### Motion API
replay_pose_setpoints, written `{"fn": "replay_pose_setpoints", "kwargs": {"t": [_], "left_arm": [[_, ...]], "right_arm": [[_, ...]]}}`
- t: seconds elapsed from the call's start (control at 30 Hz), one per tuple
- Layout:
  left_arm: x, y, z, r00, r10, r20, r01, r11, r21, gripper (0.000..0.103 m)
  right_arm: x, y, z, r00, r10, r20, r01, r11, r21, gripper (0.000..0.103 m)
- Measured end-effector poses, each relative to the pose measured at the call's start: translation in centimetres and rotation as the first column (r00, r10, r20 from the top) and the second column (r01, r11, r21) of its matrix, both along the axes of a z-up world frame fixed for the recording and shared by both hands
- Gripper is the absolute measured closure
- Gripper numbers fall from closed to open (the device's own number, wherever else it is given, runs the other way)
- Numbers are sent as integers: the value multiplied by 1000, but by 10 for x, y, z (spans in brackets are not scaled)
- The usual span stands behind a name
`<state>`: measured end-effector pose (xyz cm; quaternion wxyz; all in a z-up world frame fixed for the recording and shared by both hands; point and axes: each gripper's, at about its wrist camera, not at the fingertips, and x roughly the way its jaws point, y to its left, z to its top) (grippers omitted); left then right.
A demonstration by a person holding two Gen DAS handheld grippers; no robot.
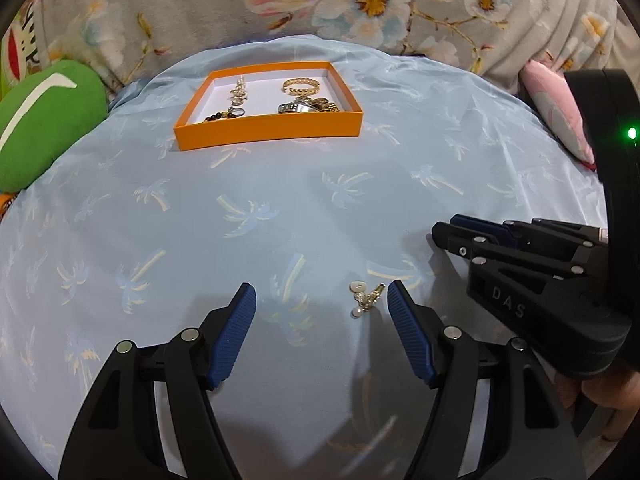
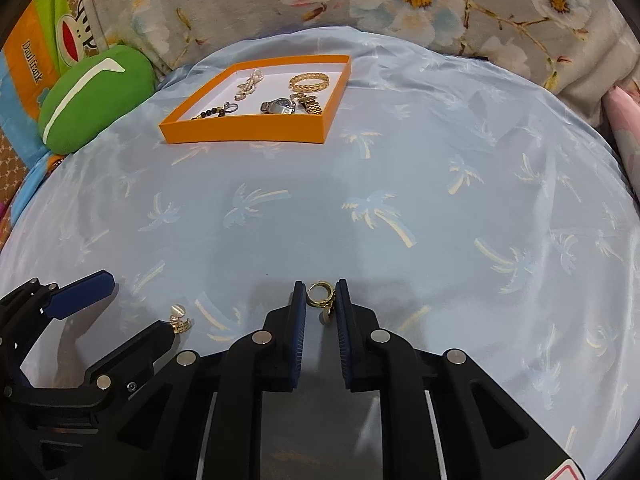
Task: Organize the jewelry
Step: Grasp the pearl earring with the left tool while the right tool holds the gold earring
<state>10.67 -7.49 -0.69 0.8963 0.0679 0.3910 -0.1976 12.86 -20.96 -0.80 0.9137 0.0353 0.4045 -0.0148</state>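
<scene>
An orange tray (image 1: 264, 130) (image 2: 244, 130) sits at the far side of the pale blue palm-print cloth and holds a gold bracelet (image 1: 301, 86) (image 2: 309, 81), a watch (image 1: 298, 107) (image 2: 280, 106), a bead string and rings. My left gripper (image 1: 322, 300) is open, with a pearl-and-gold earring (image 1: 365, 298) (image 2: 180, 320) lying on the cloth just inside its right finger. My right gripper (image 2: 321, 296) is shut on a gold ring (image 2: 319, 295); it also shows at the right of the left wrist view (image 1: 452, 232).
A green cushion (image 1: 44, 120) (image 2: 96, 96) lies at the far left beside a printed bag (image 2: 48, 56). Floral fabric (image 1: 360, 4) rises behind the cloth. A pink cushion (image 1: 560, 108) lies at the far right.
</scene>
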Motion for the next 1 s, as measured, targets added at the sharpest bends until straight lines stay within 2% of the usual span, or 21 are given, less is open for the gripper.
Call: {"fn": "replay_pose_setpoints", "kwargs": {"t": [0.13,0.2,0.27,0.5,0.63,0.77,1.0], "left_arm": [[5,-4,-3,1000,2,-18,-1,1000,26,37],[7,-4,-5,1000,5,-29,-4,1000,27,44],[8,-4,-6,999,8,-32,-7,999,34,46],[4,-9,-6,999,-31,-24,32,999,41,66],[2,-17,-6,998,-60,-23,61,997,41,73],[1,-21,-6,997,-69,-25,69,997,31,92],[2,-15,-4,998,-52,-22,52,999,-4,99]], "right_arm": [[-4,-10,-1,1000,-23,2,23,999,25,90],[-5,-10,-1,1000,-24,3,24,999,29,90],[-5,-11,-2,1000,-24,3,24,999,31,90],[-6,-13,-1,1000,-26,5,26,999,46,90],[-6,-14,-1,1000,-28,6,27,998,58,90],[-6,-14,-1,1000,-28,7,27,998,62,90],[-7,-16,0,999,-35,14,34,997,75,90]]}}
